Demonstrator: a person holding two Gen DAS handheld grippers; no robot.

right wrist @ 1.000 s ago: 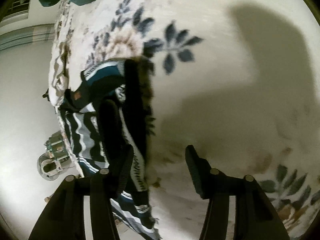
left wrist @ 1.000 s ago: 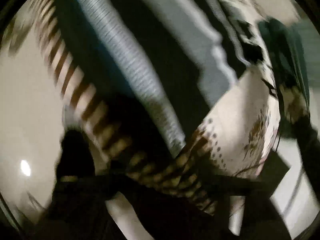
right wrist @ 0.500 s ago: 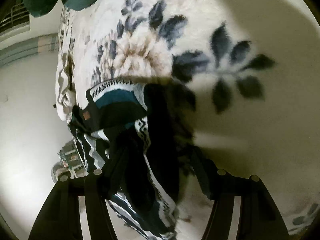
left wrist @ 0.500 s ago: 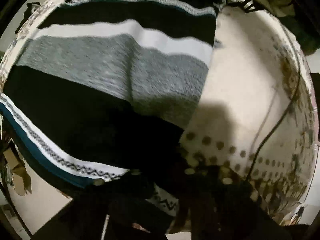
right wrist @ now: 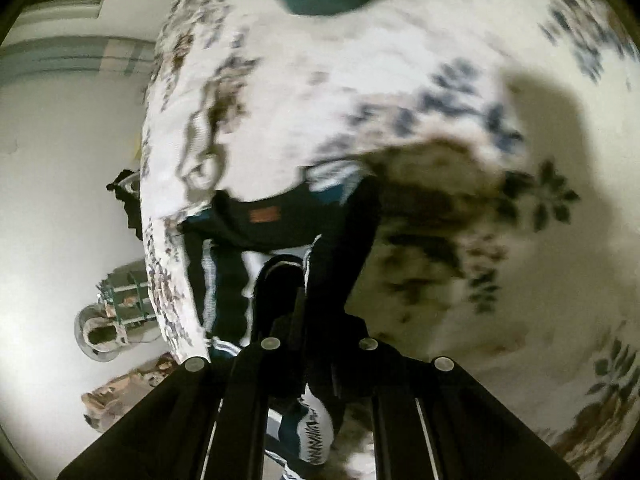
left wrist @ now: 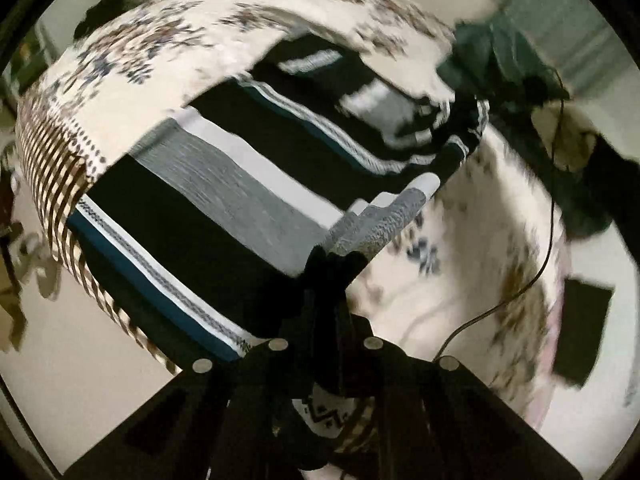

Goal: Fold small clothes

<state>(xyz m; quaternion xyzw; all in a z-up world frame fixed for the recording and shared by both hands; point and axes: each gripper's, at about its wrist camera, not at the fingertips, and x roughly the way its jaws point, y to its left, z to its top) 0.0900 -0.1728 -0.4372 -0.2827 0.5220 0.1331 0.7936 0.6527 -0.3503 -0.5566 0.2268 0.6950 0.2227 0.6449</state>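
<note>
A: Left wrist view first. The left gripper (left wrist: pixel 328 276) is seen clamped, its fingers (left wrist: pixel 320 320) pinched tight on a black edge of the striped sweater (left wrist: pixel 224 184).

B: Confirmed. The sweater is spread across a floral bedspread (left wrist: pixel 132 60), with black, grey, white and teal bands running diagonally, and a zigzag trim is visible below the fingers.

A: A folded-over part of the sweater is noted toward the upper right, and a dark green garment (left wrist: pixel 504 56) is seen lying beyond it at the bedspread's edge.

B: A thin black cable (left wrist: pixel 548 240) is draped over the bedspread on the right, near a dark flat rectangle (left wrist: pixel 580 336). The picture is blurred, so finer detail cannot be told.

A: Over to the right wrist view. The right gripper (right wrist: pixel 304 308) is seen closing, with black sweater (right wrist: pixel 352 240) fabric caught between its fingers (right wrist: pixel 276 308).

B: A small brown label (right wrist: pixel 262 215) is shown on the sweater just beyond them. The cloth is bunched at the bedspread's (right wrist: pixel 320 92) left edge, beside pale floor (right wrist: pixel 52 200).

A: A green-framed object (right wrist: pixel 116 300) is made out on that floor, too blurred to be named.
</note>
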